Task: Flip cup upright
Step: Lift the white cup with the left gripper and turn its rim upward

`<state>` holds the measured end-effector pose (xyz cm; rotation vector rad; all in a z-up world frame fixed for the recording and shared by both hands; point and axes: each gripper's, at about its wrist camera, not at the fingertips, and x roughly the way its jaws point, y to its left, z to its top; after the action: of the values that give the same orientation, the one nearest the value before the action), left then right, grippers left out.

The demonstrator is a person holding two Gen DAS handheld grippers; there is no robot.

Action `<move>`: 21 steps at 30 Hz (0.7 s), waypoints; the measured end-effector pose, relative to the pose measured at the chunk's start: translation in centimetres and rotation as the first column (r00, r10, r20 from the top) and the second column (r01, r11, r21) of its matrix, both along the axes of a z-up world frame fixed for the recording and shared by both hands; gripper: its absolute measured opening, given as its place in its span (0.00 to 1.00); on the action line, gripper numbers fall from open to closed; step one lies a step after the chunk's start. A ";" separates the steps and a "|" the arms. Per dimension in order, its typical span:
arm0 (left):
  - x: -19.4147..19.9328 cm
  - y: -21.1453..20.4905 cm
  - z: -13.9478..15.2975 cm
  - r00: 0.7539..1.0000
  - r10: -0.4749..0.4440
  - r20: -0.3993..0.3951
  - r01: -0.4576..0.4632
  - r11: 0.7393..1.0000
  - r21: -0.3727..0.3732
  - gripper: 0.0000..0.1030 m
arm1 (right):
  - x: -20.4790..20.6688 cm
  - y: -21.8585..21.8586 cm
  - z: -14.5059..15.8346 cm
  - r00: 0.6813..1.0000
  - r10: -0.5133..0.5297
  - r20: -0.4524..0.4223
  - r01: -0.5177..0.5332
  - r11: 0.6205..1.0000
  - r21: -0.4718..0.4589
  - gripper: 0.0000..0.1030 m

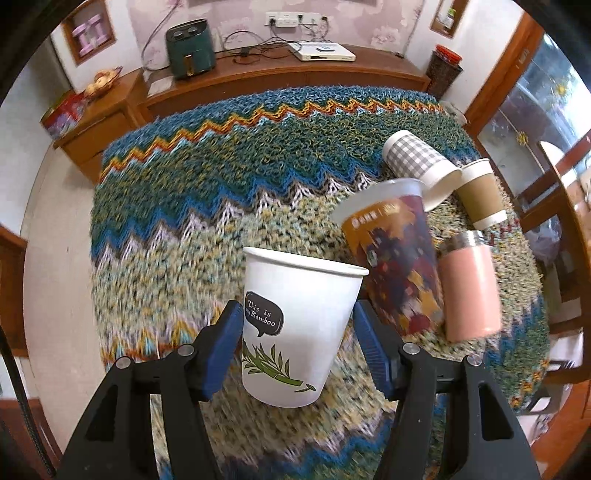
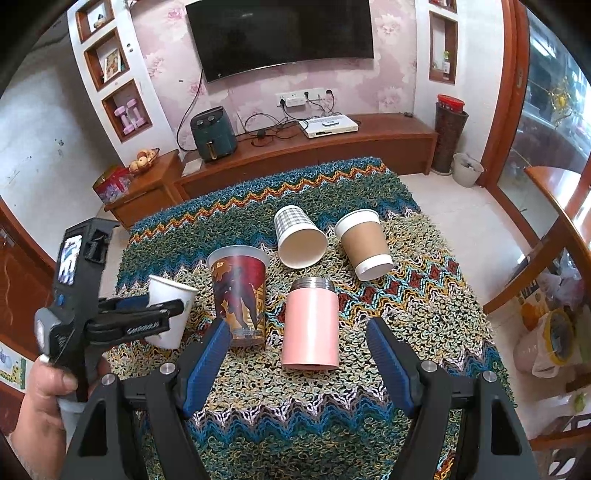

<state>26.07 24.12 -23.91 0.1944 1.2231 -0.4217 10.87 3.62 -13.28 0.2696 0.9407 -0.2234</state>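
**White cup held upright over the knitted cloth**

My left tongs grip the white bamboo-print cup, mouth up, above the near left of the zigzag knitted cloth. My right tongs stand wide with nothing between them. To the right of the white cup stands a printed tumbler, then a pink flask. Farther off, a checked cup lies on its side, and a brown-sleeved cup sits tilted beside it. Past the cloth, a wooden cabinet carries an air fryer under a wall television.
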 end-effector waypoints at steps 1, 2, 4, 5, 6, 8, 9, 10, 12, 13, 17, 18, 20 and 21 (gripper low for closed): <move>-0.4 0.1 0.3 1.000 0.011 -0.003 -0.011 1.000 -0.007 0.64 | -0.1 0.0 0.0 1.000 0.003 0.001 -0.003 1.000 0.000 0.75; -1.3 0.3 0.7 1.000 0.031 -0.005 -0.031 0.999 -0.021 0.64 | -0.3 0.0 0.0 1.000 0.010 0.001 -0.010 1.000 0.000 0.75; -3.0 0.6 1.1 0.999 0.054 -0.007 -0.054 0.998 -0.035 0.64 | -0.6 0.1 0.0 1.000 0.023 0.003 -0.023 1.000 -0.005 0.75; -3.8 0.8 1.3 0.998 0.069 -0.008 -0.069 0.997 -0.041 0.64 | -0.7 0.2 0.0 0.999 0.032 0.002 -0.032 0.999 -0.009 0.75; -4.7 0.9 1.4 0.997 0.080 -0.010 -0.080 0.996 -0.049 0.64 | -0.9 0.2 -0.2 0.999 0.041 -0.002 -0.041 0.999 -0.008 0.75; -6.4 1.0 1.3 0.994 0.108 -0.017 -0.109 0.993 -0.052 0.64 | -1.4 0.2 -0.6 0.998 0.064 -0.015 -0.064 0.998 0.005 0.75; -7.2 1.0 1.1 0.992 0.121 -0.027 -0.122 0.991 -0.051 0.64 | -1.7 0.1 -0.9 0.997 0.071 -0.023 -0.071 0.997 0.013 0.75; -7.5 0.7 1.2 0.990 0.136 -0.043 -0.138 0.989 -0.051 0.64 | -1.9 0.0 -1.3 0.997 0.077 -0.033 -0.076 0.997 0.022 0.75; -9.0 0.4 0.7 0.984 0.167 -0.065 -0.171 0.984 -0.059 0.64 | -2.6 -0.4 -1.9 0.996 0.079 -0.053 -0.077 0.996 0.036 0.75; -9.8 0.3 0.5 0.981 0.180 -0.072 -0.184 0.981 -0.060 0.64 | -3.0 -0.5 -2.1 0.995 0.083 -0.060 -0.080 0.996 0.043 0.75; -12.5 -0.3 -0.7 0.972 0.221 -0.077 -0.226 0.972 -0.066 0.64 | -4.3 -1.0 -3.2 0.988 0.116 -0.097 -0.110 0.992 0.066 0.75; -13.1 -0.6 -1.2 0.971 0.226 -0.079 -0.232 0.970 -0.069 0.64 | -4.8 -1.0 -3.7 0.984 0.138 -0.110 -0.129 0.988 0.081 0.75; -14.2 -1.1 -1.9 0.969 0.229 -0.094 -0.236 0.968 -0.082 0.64 | -5.3 -1.1 -4.4 0.978 0.165 -0.124 -0.152 0.982 0.110 0.75; -14.9 -1.5 -2.5 0.967 0.230 -0.106 -0.239 0.967 -0.089 0.64 | -5.7 -1.2 -4.8 0.974 0.184 -0.132 -0.166 0.976 0.139 0.75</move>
<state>11.16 22.67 -26.38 -0.0588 1.2972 -0.2876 5.15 2.42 -18.11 0.2884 1.1183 -0.0200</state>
